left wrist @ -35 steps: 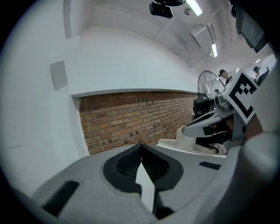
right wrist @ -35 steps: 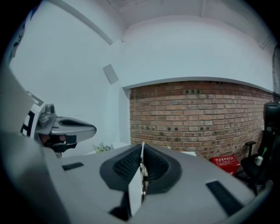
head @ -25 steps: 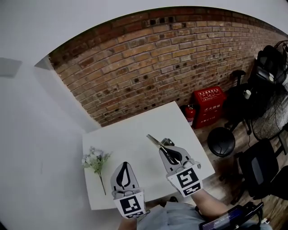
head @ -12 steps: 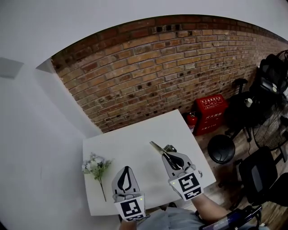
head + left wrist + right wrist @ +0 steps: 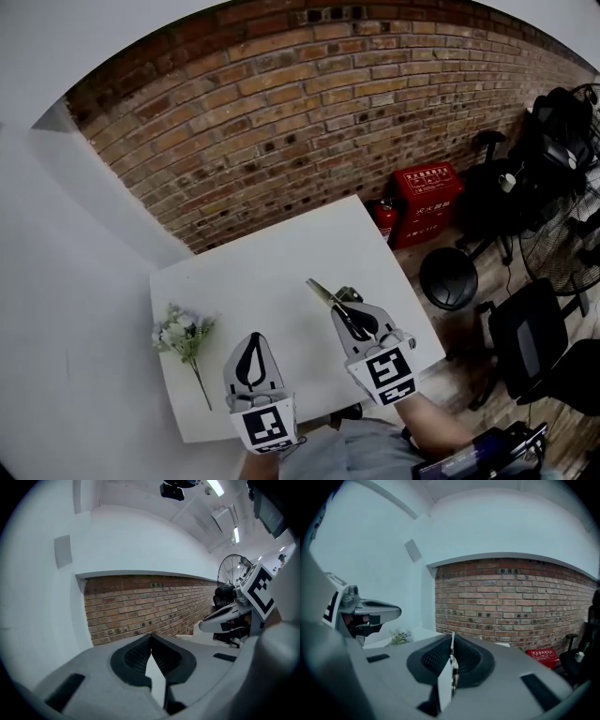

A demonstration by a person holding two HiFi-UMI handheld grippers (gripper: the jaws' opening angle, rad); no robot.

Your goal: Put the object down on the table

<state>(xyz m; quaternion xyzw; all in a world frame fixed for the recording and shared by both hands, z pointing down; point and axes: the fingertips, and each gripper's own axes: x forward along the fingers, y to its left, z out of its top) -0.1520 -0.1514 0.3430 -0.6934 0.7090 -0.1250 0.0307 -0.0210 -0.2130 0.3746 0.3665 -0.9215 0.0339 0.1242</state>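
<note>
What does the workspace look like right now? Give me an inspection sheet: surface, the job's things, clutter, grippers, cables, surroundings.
surface: white square table, mostly bare.
job's things: metal-bladed scissors held over the table, blades pointing ahead; whether they touch it cannot be told.
clutter: small bunch of pale flowers with a green stem, lying near the table's left edge.
grippers: left gripper shut, empty; right gripper shut on the scissors.
cables: nothing seen on the table.
surroundings: red brick wall, red box, round black bin, black chair.
</note>
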